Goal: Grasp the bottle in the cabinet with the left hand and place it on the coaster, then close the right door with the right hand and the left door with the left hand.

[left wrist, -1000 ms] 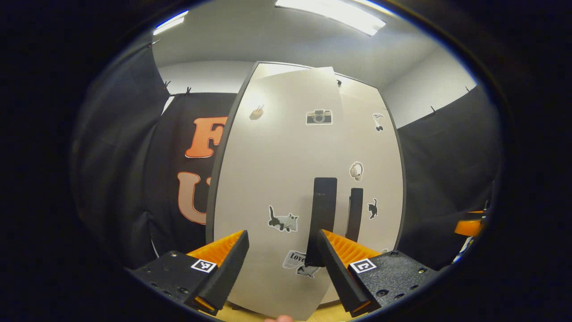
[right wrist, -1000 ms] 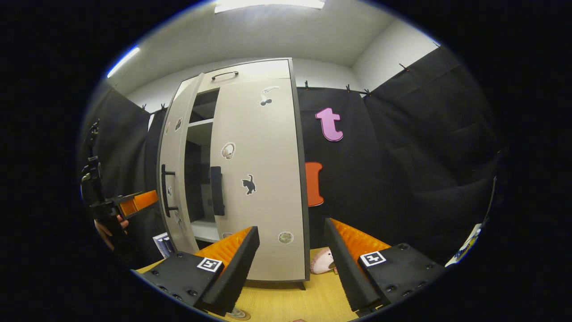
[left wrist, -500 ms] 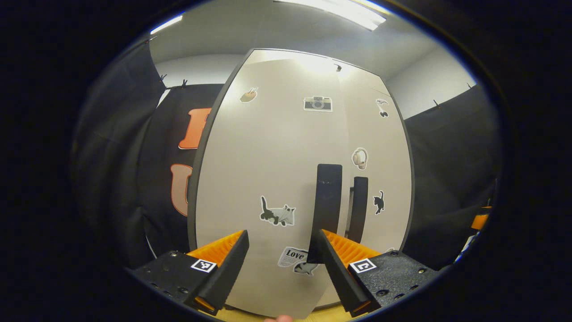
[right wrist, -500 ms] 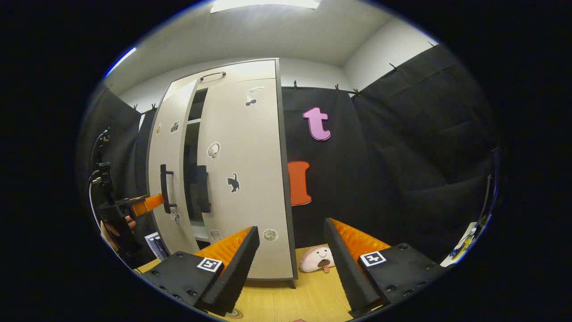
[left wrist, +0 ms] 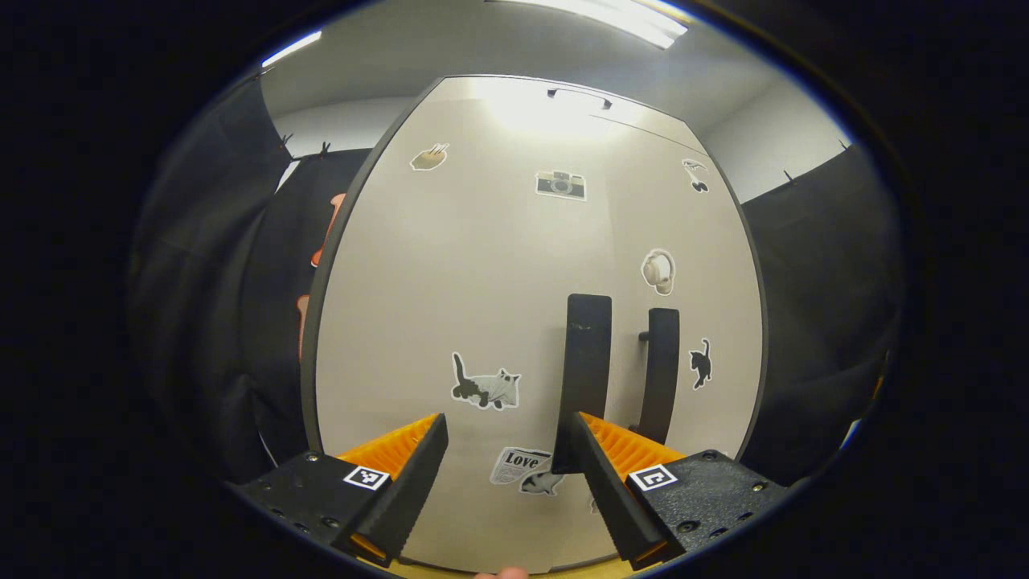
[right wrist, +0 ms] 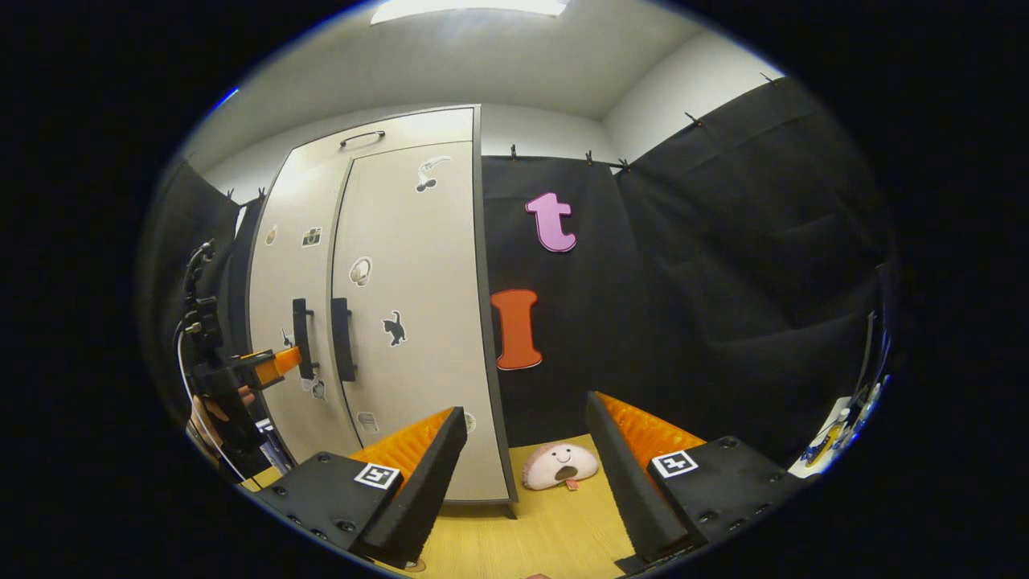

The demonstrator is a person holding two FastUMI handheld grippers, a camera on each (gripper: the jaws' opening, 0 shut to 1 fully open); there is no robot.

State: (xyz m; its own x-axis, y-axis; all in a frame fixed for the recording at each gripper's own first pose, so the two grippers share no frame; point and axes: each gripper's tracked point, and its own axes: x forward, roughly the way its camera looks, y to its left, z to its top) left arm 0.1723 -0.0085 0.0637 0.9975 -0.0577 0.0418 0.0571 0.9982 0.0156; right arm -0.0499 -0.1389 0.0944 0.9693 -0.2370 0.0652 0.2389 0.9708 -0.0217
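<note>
Presently, catalogued left to right.

Left gripper view: booth cloth at the left edge. Cabinet (left wrist: 482, 265) fills the centre, pale, both doors flush with the front. Left door (left wrist: 458, 322) carries cat, camera and newsprint stickers; its dark vertical handle (left wrist: 584, 362) stands centre-right. Right door (left wrist: 683, 305), with its own handle (left wrist: 661, 370), lies just beside it. Left tool (left wrist: 506, 474) at the bottom centre, fingers spread wide, nothing between them; whether a tip touches the door cannot be told.

Right gripper view: at the left edge, the left tool (right wrist: 269, 366), held by a hand (right wrist: 217, 410), its tip at the left door's handle (right wrist: 303, 338). Cabinet (right wrist: 378, 305) left of centre, doors shut. Right tool (right wrist: 526, 474) at the bottom centre, fingers wide apart and empty, above the wooden worktop (right wrist: 547, 539). A plush toy (right wrist: 560, 466) lies on the worktop between the fingers, near the cabinet's foot.

Bottle and coaster: position cannot be told.
</note>
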